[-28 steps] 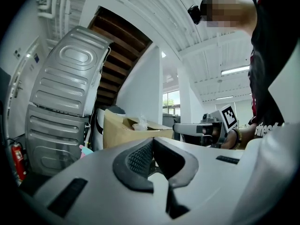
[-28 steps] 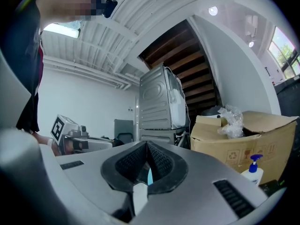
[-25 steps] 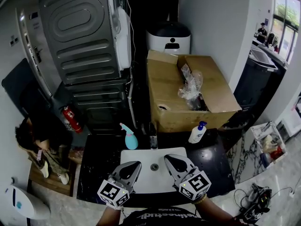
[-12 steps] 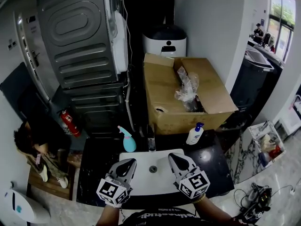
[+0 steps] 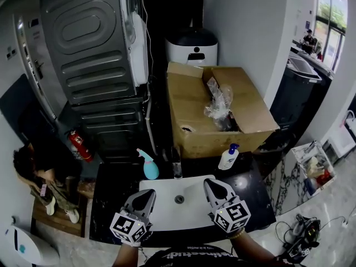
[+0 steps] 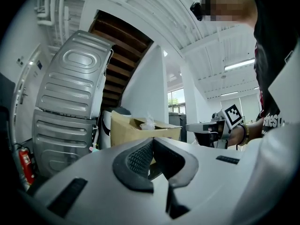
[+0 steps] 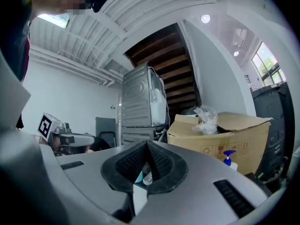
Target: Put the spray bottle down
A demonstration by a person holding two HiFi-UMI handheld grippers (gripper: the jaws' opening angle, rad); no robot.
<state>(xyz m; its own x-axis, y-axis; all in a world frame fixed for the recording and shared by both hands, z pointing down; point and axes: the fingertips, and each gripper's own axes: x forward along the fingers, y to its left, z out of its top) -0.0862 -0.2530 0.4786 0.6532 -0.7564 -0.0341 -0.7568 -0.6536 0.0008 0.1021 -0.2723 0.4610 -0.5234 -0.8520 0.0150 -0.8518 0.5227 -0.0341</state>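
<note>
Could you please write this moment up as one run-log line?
teal plastic spray bottle: upright on black countertop behind white sink, unheld | left gripper: shut, empty | right gripper: shut, empty

The left gripper (image 5: 148, 194) and the right gripper (image 5: 211, 184) each have a pale grey shell, 2 black ribbed fingers (image 7: 127, 165) and a white cube (image 5: 232, 216) with black square markers. The person wears a black shirt (image 5: 189, 256) with white print and a beaded bracelet (image 5: 238, 236) on the right wrist.
</note>
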